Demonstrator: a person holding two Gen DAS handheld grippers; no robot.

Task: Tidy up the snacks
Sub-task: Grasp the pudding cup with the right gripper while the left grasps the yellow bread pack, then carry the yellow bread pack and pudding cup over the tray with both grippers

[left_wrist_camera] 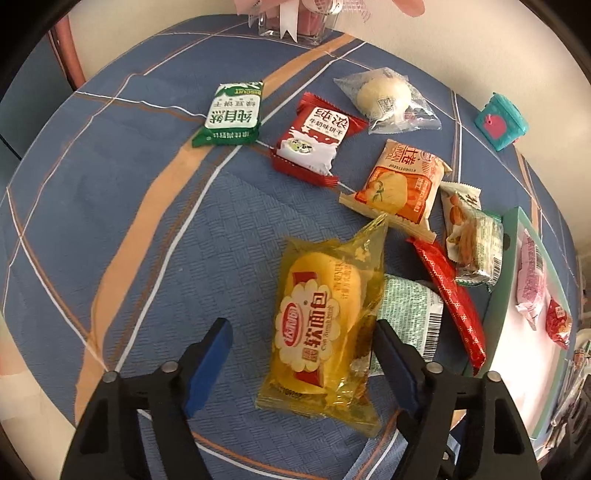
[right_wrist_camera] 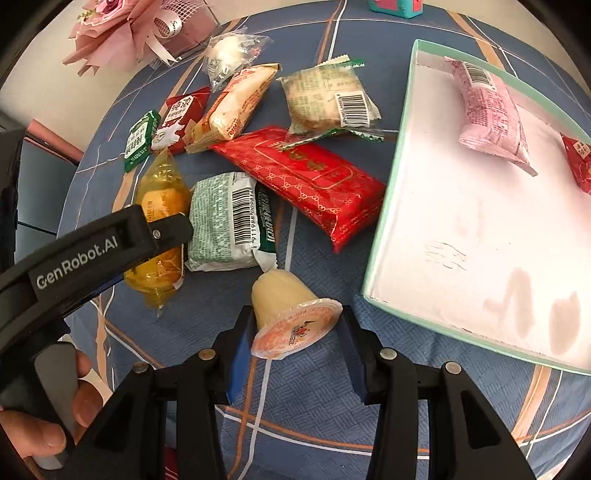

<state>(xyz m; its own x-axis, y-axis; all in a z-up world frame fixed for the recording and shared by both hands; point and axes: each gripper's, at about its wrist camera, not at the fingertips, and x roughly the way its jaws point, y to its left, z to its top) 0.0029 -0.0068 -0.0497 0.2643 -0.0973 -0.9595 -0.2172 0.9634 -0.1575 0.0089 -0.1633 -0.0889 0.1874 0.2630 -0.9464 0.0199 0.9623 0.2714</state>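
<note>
My left gripper (left_wrist_camera: 304, 349) is open, its jaws on either side of a yellow soft-bread packet (left_wrist_camera: 325, 328) that lies on the blue checked tablecloth; the packet also shows in the right wrist view (right_wrist_camera: 160, 218). My right gripper (right_wrist_camera: 295, 332) straddles a jelly cup (right_wrist_camera: 291, 314) lying on its side; the pads look close to its lid rim but I cannot tell if they grip it. A shallow teal-rimmed box (right_wrist_camera: 391, 177) with a white floor lies to the right, with a pink packet (right_wrist_camera: 491, 114) and a red packet (right_wrist_camera: 580, 162) in it.
Loose snacks lie on the cloth: a green-white packet (right_wrist_camera: 229, 221), a red patterned packet (right_wrist_camera: 314, 177), a green biscuit packet (left_wrist_camera: 231, 114), a red milk packet (left_wrist_camera: 314, 138), an orange packet (left_wrist_camera: 400, 182), a clear bun packet (left_wrist_camera: 384, 98). A flower vase (left_wrist_camera: 295, 18) stands at the far edge.
</note>
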